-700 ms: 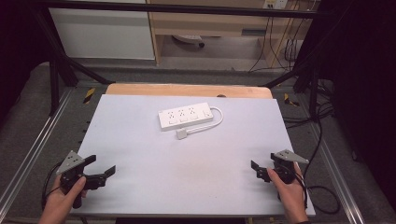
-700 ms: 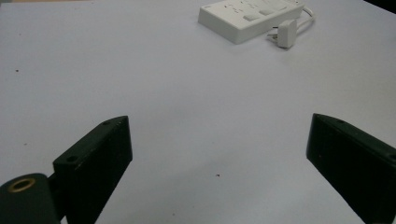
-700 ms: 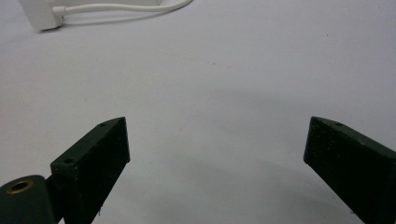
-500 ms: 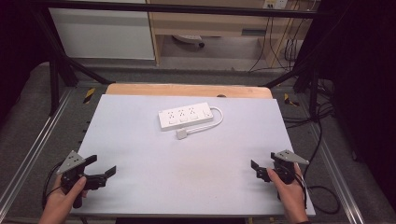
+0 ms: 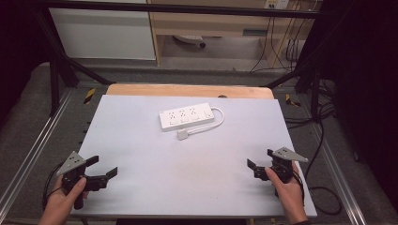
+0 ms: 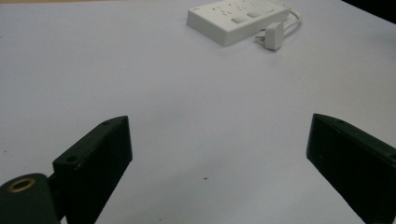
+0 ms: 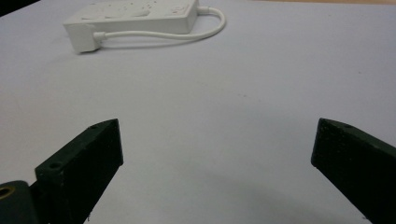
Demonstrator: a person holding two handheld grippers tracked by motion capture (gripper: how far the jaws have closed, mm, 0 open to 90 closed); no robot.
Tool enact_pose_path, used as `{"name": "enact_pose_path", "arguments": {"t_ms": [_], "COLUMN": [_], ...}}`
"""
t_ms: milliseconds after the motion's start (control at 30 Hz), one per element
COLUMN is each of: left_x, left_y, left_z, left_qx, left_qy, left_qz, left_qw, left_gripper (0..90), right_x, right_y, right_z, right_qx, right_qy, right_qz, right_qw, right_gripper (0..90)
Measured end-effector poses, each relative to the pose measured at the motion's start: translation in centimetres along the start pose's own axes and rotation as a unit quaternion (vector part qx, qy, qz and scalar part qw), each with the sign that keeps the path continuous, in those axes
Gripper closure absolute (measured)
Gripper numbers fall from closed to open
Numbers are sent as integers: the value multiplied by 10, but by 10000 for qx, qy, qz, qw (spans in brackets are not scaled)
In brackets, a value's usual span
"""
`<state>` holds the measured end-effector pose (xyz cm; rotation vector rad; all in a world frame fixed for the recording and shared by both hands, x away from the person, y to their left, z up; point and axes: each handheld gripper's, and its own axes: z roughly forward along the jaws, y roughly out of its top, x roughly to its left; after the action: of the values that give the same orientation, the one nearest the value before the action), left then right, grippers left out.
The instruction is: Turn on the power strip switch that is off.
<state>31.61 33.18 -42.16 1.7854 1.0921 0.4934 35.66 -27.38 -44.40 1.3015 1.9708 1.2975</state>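
A white power strip point(image 5: 186, 116) lies flat on the pale table top point(image 5: 197, 187), behind its middle. Its short white cable loops round the right end to a plug point(image 5: 182, 135) lying just in front of the strip. My left gripper point(image 5: 104, 166) rests near the front left corner, open, with nothing between its jaws. My right gripper point(image 5: 260, 158) sits near the front right edge, also open and empty. The left gripper view has the power strip point(image 6: 236, 18) and plug point(image 6: 273, 35) far ahead to the upper right. The right gripper view has the power strip point(image 7: 135, 18) and plug point(image 7: 84, 38) ahead to the upper left.
A wooden board edge point(image 5: 187, 90) runs behind the table top. Metal rails point(image 5: 35, 150) flank both sides. Black cables point(image 5: 324, 140) trail over the grey floor at the right. A black frame bar point(image 5: 187, 8) crosses the top of the high view.
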Motion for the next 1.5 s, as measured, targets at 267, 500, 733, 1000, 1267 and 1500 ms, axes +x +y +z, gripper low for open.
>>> {"name": "enact_pose_path", "arguments": {"t_ms": [267, 500, 733, 1000, 1267, 1500], "left_x": [1, 3, 4, 3, 3, 2], "left_y": [-1, -2, -3, -3, -3, -3], "left_z": [0, 0, 0, 0, 0, 1], "left_qx": [38, 77, 83, 94, 102, 119], "left_qy": [2, 136, 158, 134, 122, 117], "left_qz": [-59, -23, -20, -5, 2, 6], "left_qw": [10000, 9999, 9998, 9999, 9999, 9999], "left_gripper": [70, 71, 71, 71, 69, 66], "right_x": [6, 12, 22, 25, 28, 34], "right_y": [5, 13, 30, 53, 70, 92], "right_z": [-1, -4, -4, -1, 5, 13], "right_qx": [-11, -180, -429, -595, -732, -769], "right_qy": [103, 213, 268, 230, 290, 426], "right_qz": [-84, -70, -193, -231, -263, -240], "right_qw": [9999, 9996, 9985, 9977, 9965, 9958], "right_gripper": [29, 34, 44, 40, 30, 27]}}
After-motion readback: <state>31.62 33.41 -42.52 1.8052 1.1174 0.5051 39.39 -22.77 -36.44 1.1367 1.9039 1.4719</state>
